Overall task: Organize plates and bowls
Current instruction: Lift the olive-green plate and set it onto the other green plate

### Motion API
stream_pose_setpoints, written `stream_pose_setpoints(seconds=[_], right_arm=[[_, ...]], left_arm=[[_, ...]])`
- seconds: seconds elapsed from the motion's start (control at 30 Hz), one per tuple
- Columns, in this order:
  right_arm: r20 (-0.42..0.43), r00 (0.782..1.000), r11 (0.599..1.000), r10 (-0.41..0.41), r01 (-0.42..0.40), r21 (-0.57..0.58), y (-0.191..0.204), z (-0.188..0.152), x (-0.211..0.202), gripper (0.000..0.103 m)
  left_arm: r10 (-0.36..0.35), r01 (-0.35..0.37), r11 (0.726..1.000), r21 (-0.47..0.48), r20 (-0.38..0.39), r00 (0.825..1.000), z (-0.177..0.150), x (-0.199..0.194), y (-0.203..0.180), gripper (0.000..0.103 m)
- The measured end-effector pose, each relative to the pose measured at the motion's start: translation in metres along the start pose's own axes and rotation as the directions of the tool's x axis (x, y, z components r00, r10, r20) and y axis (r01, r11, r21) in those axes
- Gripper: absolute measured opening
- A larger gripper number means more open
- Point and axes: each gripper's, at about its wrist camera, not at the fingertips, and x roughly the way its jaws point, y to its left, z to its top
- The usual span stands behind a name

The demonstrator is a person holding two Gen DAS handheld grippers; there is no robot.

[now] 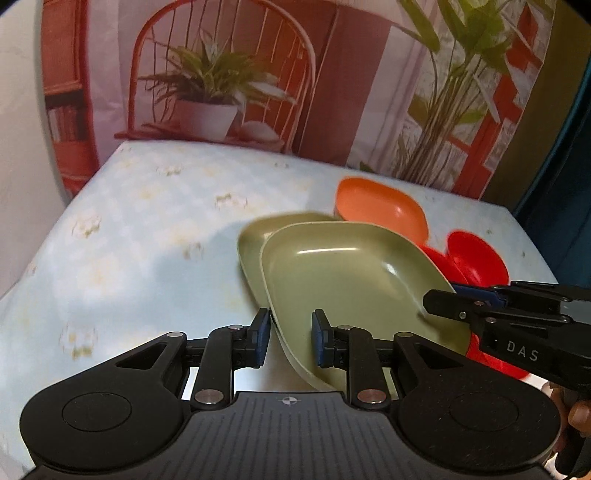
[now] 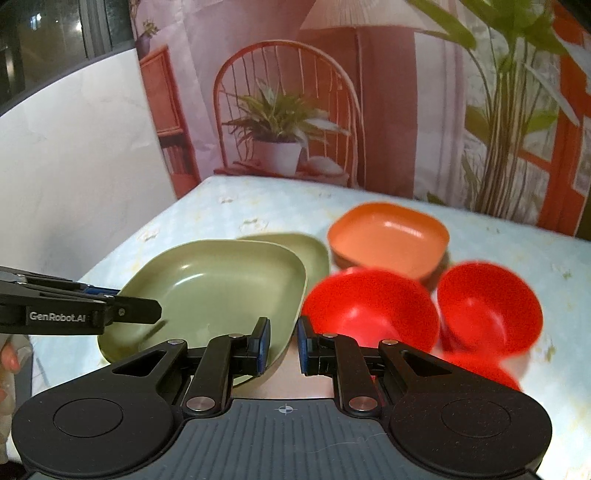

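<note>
While both grippers flank it, upper green plate (image 1: pixel 343 273) lies on another

Past the fingers there's a printed backdrop (image 2: pixel 369 110) showing a chair and potted plants, plain white wall (image 2: pixel 81 166) to the left, dark window (image 2: pixel 55 33) above it.

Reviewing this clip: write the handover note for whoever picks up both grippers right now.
Left gripper: open, fingers straddling the near rim of the upper olive-green squarish plate, not clamped.
Right gripper: open, holding nothing, at that plate's right corner.
Done: the green plate overlaps a second green plate.
Left: seat the green pair; gather the orange squarish bowl and the red round bowls, a third red one partly hidden.
All on the pale floral tablecloth.
</note>
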Motion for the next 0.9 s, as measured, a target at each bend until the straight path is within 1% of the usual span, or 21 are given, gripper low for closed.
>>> stream_pose_setpoints(seconds=[0.07, 0.17, 0.27, 0.37, 0.5, 0.63, 0.77, 0.9], right_arm=[[-0.002, 1.0, 1.0, 0.005, -0.005, 0.002, -0.005, 0.012, 0.014, 0.015], [-0.017, 1.0, 1.0, 0.009, -0.009, -0.012, -0.01, 0.027, 0.038, 0.015], [-0.041, 0.999, 1.0, 0.01, -0.01, -0.003, -0.013, 0.041, 0.061, 0.015], [-0.061, 0.998, 1.0, -0.001, 0.0, -0.013, -0.014, 0.05, 0.079, 0.015], [-0.089, 0.996, 0.999, -0.029, 0.026, -0.039, -0.016, 0.053, 0.095, 0.015], [-0.125, 0.991, 0.999, -0.046, 0.042, -0.034, -0.019, 0.05, 0.104, 0.015], [-0.129, 0.99, 0.998, -0.049, 0.043, -0.055, -0.018, 0.048, 0.107, 0.015], [-0.136, 0.988, 0.995, -0.067, 0.056, -0.081, -0.014, 0.049, 0.111, 0.015]], left_arm=[[0.006, -0.006, 1.0, 0.004, 0.009, 1.0, 0.01, 0.009, 0.006, 0.024], [0.004, -0.003, 1.0, -0.017, 0.013, 1.0, 0.024, 0.023, 0.016, 0.024], [0.019, -0.019, 1.0, -0.008, 0.017, 1.0, 0.031, 0.034, 0.02, 0.024], [0.028, -0.028, 1.0, 0.005, 0.002, 1.0, 0.034, 0.046, 0.021, 0.024], [0.036, -0.036, 0.999, 0.026, -0.013, 0.999, 0.035, 0.057, 0.021, 0.024], [0.035, -0.035, 0.998, 0.049, -0.011, 0.999, 0.035, 0.062, 0.02, 0.024], [0.032, -0.031, 0.999, 0.038, -0.021, 0.999, 0.035, 0.068, 0.026, 0.024], [0.045, -0.043, 0.998, 0.049, -0.031, 0.998, 0.034, 0.071, 0.025, 0.024]])
